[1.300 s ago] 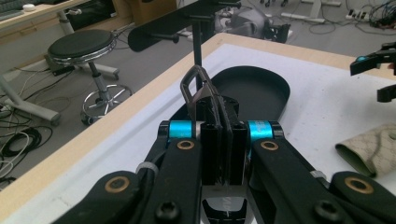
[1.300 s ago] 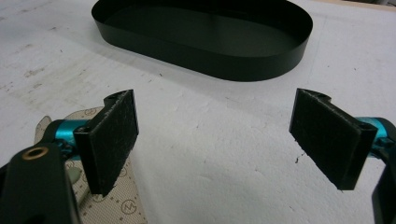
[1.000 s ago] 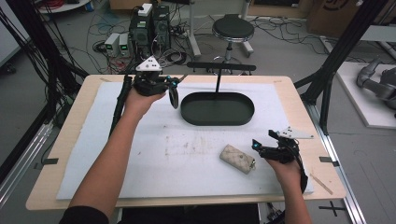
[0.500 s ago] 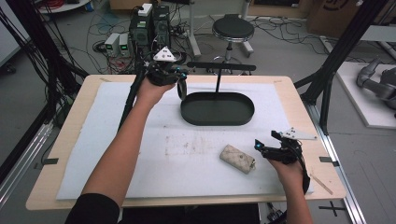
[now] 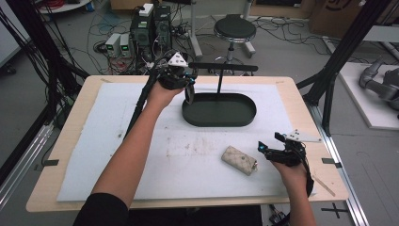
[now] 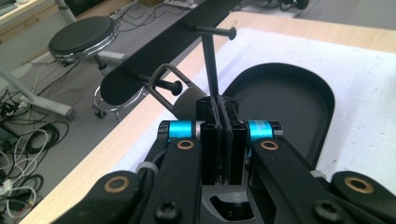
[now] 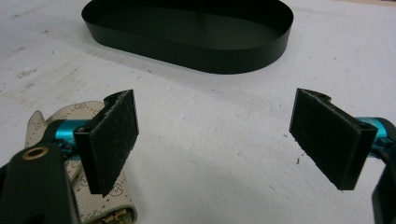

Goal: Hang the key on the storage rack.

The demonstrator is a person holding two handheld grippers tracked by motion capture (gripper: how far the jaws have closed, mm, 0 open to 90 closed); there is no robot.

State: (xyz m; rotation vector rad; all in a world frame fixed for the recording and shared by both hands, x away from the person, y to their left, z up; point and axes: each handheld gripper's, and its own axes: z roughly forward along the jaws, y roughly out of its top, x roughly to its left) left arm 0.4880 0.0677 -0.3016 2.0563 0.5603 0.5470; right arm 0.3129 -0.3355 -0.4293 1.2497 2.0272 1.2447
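I am holding the left gripper at the far side of the table, just over the far-left end of the black oval tray, and its jaws are pressed together on the body of a padlock whose metal shackle is sticking up to the left of the pads in the left gripper view. Right in front of it the thin black post of the hanging stand is rising from the tray, carrying a crossbar with short knobbed pegs; one peg is sitting just beside the shackle, though I cannot tell whether they are touching. The right gripper is resting low at the near right of the white mat, its jaws standing wide apart with nothing between them. A beige patterned pouch is lying on the mat just left of that gripper, partly hidden behind the left jaw in the right gripper view. The tray is lying well apart from the pouch, farther across the mat. Beyond the far edge of the table a round stool and tangled cables are crowding the floor.
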